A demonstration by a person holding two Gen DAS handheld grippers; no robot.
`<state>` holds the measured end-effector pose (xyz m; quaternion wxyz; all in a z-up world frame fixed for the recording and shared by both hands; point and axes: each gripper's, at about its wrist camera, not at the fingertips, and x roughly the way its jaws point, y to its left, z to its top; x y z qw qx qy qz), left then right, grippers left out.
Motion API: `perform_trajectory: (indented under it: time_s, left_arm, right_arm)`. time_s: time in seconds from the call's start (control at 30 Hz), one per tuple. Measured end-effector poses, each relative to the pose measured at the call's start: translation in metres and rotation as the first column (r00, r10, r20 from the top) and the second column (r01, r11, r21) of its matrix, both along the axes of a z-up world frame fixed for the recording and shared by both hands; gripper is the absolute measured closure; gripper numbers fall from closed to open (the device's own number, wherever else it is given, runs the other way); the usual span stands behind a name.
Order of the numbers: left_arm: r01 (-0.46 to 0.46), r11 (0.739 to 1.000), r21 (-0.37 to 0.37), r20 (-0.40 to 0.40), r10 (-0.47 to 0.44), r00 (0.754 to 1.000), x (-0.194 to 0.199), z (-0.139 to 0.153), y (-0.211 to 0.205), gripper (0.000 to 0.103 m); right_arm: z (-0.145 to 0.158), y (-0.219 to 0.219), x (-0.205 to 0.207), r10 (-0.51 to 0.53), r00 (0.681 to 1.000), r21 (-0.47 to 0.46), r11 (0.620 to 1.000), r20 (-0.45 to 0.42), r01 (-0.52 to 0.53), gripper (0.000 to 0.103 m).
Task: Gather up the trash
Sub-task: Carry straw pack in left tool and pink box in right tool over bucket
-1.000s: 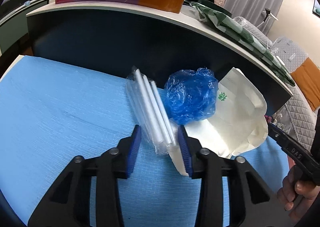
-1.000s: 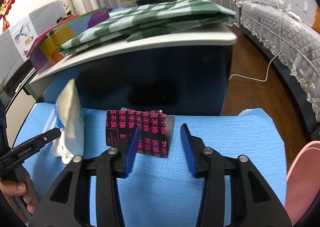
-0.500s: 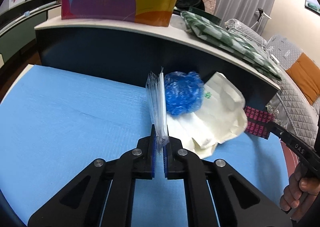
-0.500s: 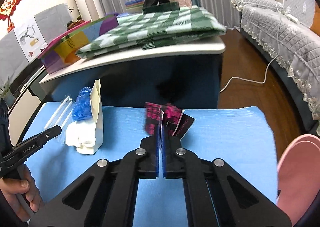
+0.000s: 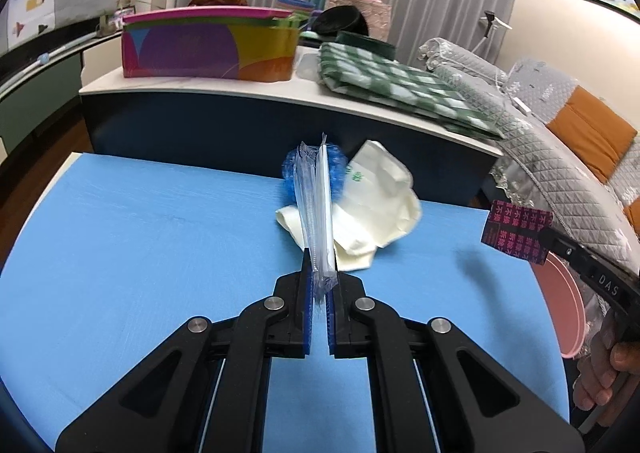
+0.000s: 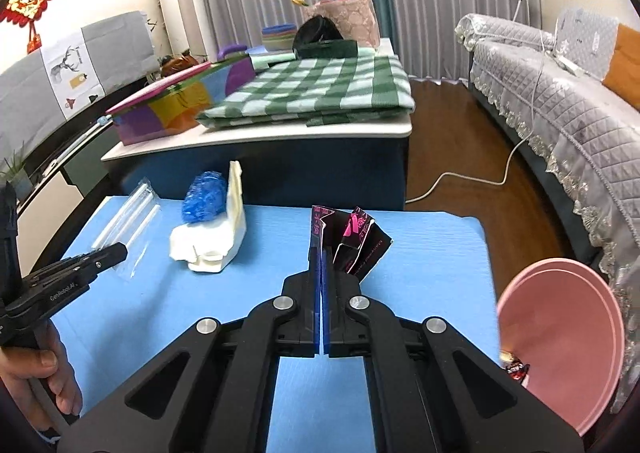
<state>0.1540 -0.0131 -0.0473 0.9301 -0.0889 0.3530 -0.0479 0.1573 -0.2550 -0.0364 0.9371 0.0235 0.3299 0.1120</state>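
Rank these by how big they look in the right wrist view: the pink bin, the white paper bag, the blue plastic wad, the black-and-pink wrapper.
1. Pink bin, clearly largest, though near the camera and cut off.
2. White paper bag and black-and-pink wrapper: too alike to rank; the wrapper sits nearer, in the right tool.
3. Blue plastic wad, smallest.

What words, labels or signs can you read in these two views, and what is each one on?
"DAS": white letters on the right gripper, at the frame edge.
"GenRobot.AI": small white print on the left gripper; the ending is hard to read.
Pink characters on the black wrapper in the right jaws: too blurred to read.
Green mark on the white paper bag: too small to read.
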Motion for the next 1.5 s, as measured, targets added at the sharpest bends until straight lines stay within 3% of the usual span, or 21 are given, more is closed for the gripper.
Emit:
perform_trajectory:
  time_s: [0.4,0.67,1.5]
  left_arm:
    - [0.053,0.999,0.008,0.022,-0.054,0.998,-0.052,0.012,-0.019,0.098]
    - [0.081,0.997,0.006,0.041,-0.082,0.996,-0.073,0.016,-0.032,0.098]
    - [0.192,0.981,0.018,0.070,-0.193,0.979,-0.084,0.021,-0.100,0.098]
  right_arm:
    - [0.034,-0.015,-0.057,-0.031,0.997,-0.014,0.999,0.065,0.032,0.103]
    - [0.042,-0.023,-0.082,-0.053,0.993,-0.025,0.998,0.105,0.056,0.103]
    - [0.049,-0.086,-0.118,-0.158,0.975,-0.034,0.986,0.156,0.165,0.102]
